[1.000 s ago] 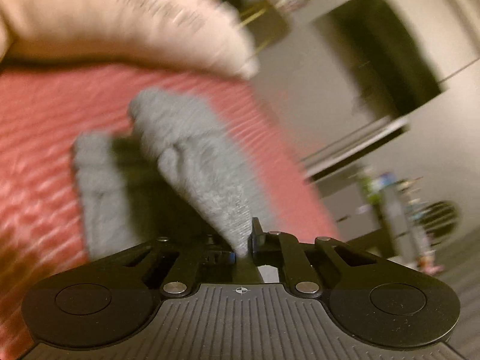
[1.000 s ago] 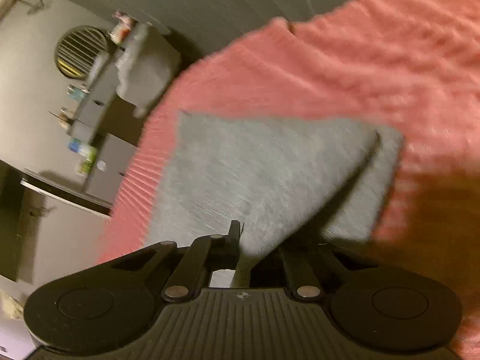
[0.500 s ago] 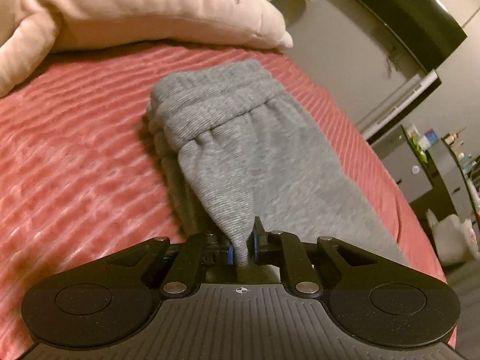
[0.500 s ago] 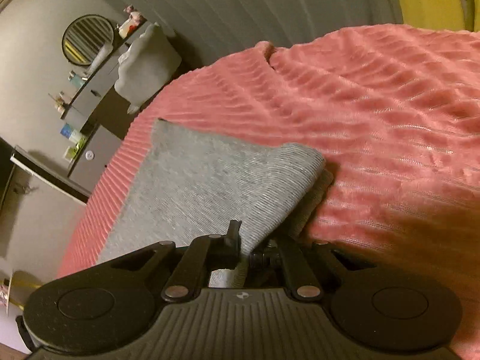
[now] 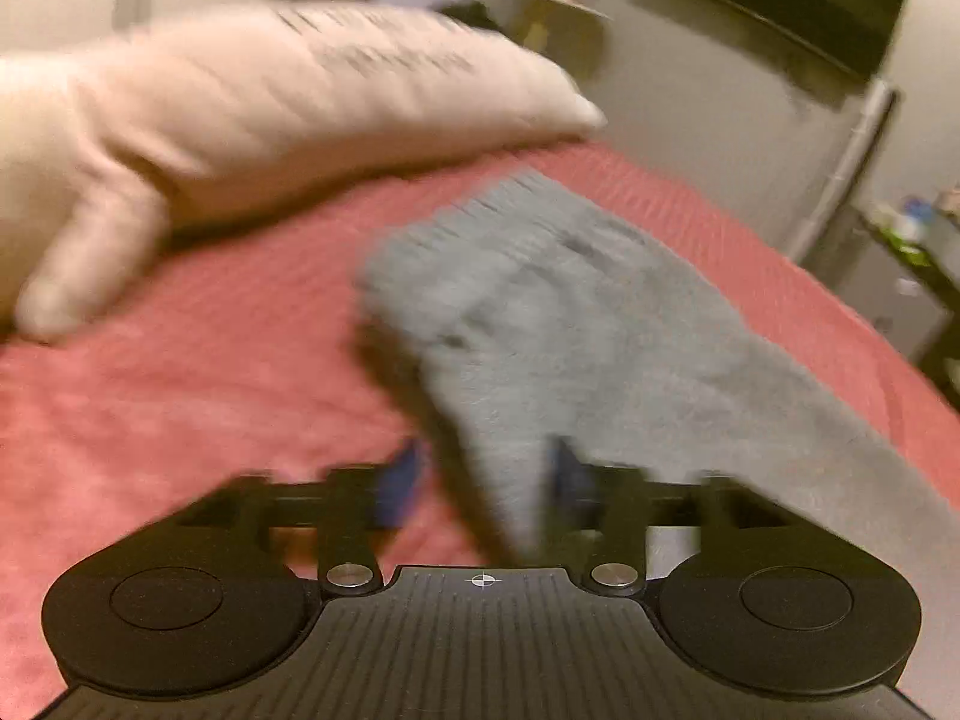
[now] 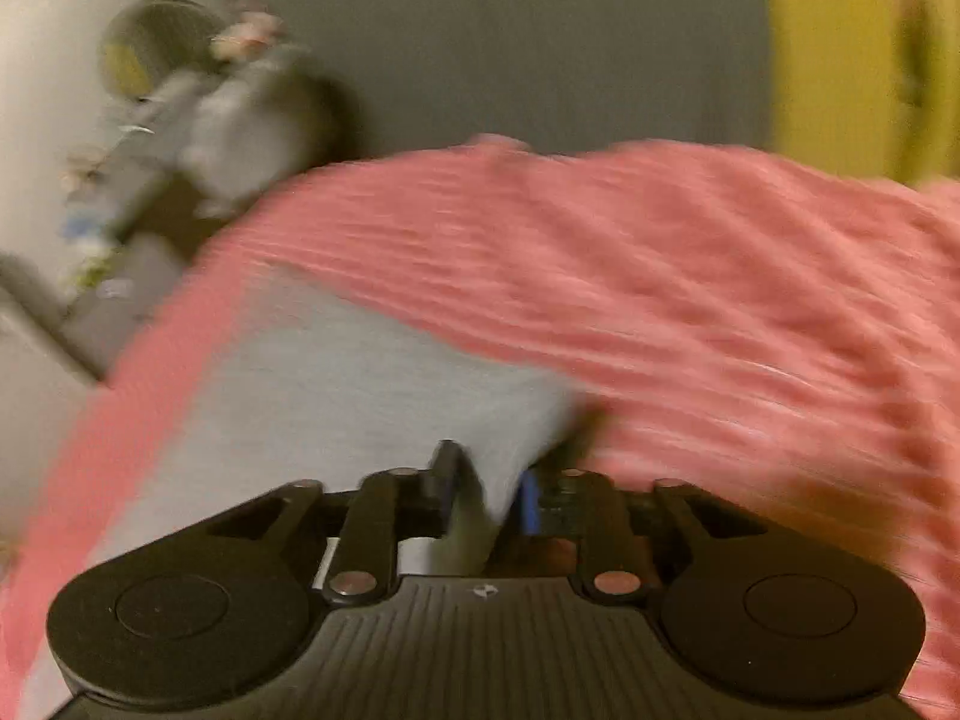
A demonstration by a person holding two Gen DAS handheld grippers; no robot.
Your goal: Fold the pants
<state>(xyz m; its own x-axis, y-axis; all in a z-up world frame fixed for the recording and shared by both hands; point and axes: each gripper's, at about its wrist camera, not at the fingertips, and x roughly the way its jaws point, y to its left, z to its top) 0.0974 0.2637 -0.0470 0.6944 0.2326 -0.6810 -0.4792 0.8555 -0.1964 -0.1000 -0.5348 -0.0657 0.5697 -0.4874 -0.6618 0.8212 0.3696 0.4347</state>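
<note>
The grey pants (image 5: 570, 312) lie folded on the pink ribbed bedspread (image 5: 180, 390), waistband end toward the pillow. My left gripper (image 5: 486, 480) hovers low at their near edge, its jaws opening wide; a grey fold still rises between the fingers and leans on the right one. In the right wrist view the pants (image 6: 360, 390) spread out to the left. My right gripper (image 6: 487, 486) is at their near corner. Its jaws are opening a little, with a narrow tip of cloth loose in the gap. Both views are motion-blurred.
A cream pillow (image 5: 270, 108) with dark lettering lies at the head of the bed. Beyond the bed's edge stand a dresser with small items (image 5: 900, 252), a dark screen (image 5: 780, 6), a round mirror (image 6: 144, 54) and a yellow curtain (image 6: 840, 60).
Both grippers were shut on the grey cloth and have let go: the left jaws spread wide, the right jaws part slightly. The lifted fold has come down onto the bed.
</note>
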